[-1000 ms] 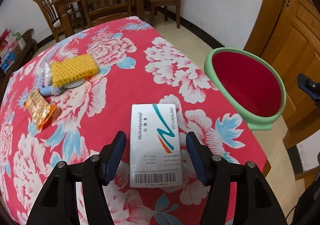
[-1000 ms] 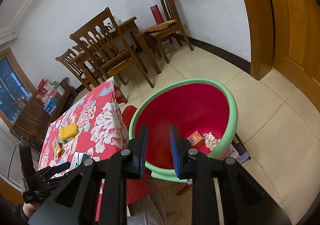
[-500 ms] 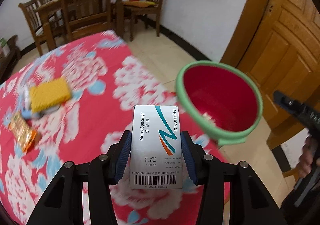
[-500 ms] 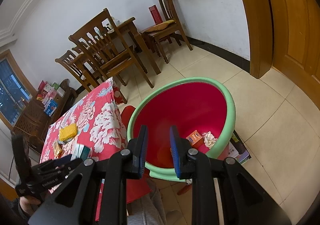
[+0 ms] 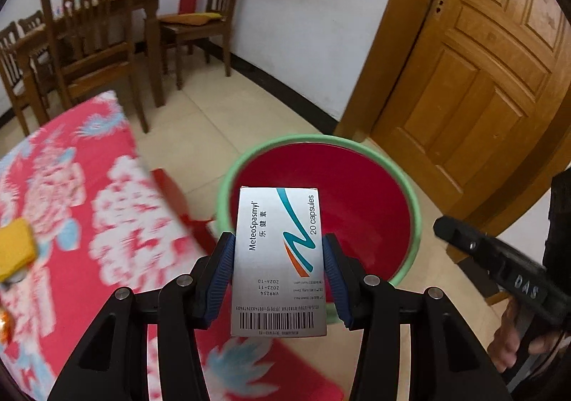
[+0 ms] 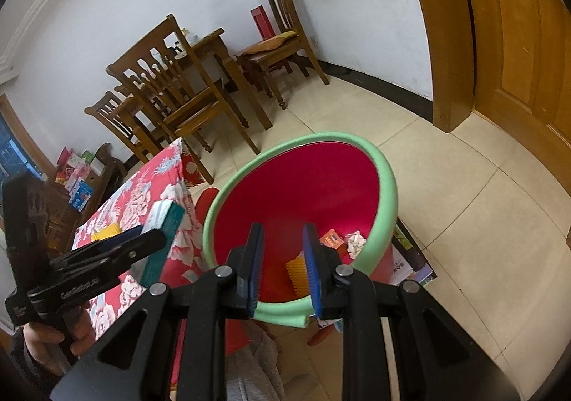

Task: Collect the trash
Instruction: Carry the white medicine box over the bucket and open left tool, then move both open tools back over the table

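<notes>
My left gripper point(image 5: 278, 251) is shut on a white medicine box point(image 5: 280, 258) marked "MeteoSpasmyl" and holds it in the air at the near rim of the red bin with a green rim point(image 5: 410, 197). In the right wrist view the same left gripper point(image 6: 139, 240) holds the box point(image 6: 162, 226) over the table's edge, left of the bin point(image 6: 387, 179). My right gripper point(image 6: 283, 251) hangs above the bin's near side, jaws a narrow gap apart, empty. Orange packets point(image 6: 332, 238), a crumpled tissue point(image 6: 357, 242) and an orange comb-like piece point(image 6: 298, 274) lie in the bin.
The table with a red floral cloth point(image 5: 71, 222) is on the left, with a yellow sponge point(image 5: 14, 251) on it. Wooden chairs point(image 5: 92, 44) and a dining table stand behind. A wooden door point(image 5: 481, 80) is at the right. Books point(image 6: 410, 262) lie under the bin.
My left gripper closed on the medicine box, lifted it off the table and carried it right to the bin. The right gripper has barely moved.
</notes>
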The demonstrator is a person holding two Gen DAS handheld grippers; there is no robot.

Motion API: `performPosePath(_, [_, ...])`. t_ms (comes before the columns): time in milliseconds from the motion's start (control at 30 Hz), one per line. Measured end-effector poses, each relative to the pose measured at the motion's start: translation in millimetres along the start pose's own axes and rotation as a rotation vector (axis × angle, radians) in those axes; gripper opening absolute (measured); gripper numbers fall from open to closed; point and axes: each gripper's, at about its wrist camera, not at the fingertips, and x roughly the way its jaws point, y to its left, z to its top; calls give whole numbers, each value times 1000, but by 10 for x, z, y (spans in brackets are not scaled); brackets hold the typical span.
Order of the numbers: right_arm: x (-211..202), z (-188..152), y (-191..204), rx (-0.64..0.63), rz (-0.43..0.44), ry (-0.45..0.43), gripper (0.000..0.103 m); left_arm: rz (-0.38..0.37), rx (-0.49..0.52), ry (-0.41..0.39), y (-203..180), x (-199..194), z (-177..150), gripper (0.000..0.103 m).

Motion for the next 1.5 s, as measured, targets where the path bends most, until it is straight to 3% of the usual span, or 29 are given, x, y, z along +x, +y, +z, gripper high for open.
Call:
performPosePath(133, [24,-9,-78,15,-13,4,24,-18,14,6,-92,166,62,52])
performPosePath(200, [36,-13,-117,23,-16,7,24,-7,9,11,-111,232,79,66])
performPosePath(667, [49,-18,-79,10,4,11,24,25,-42,-24,42,-30,-8,67])
performPosePath(967, [80,3,292,-68,68,19,24,81,-131,-67,369,-470,-139,67])
performPosePath(1500, [310,-85,1378,-251,230,82,24,248,-302,-130,1235,-1125,-514,67])
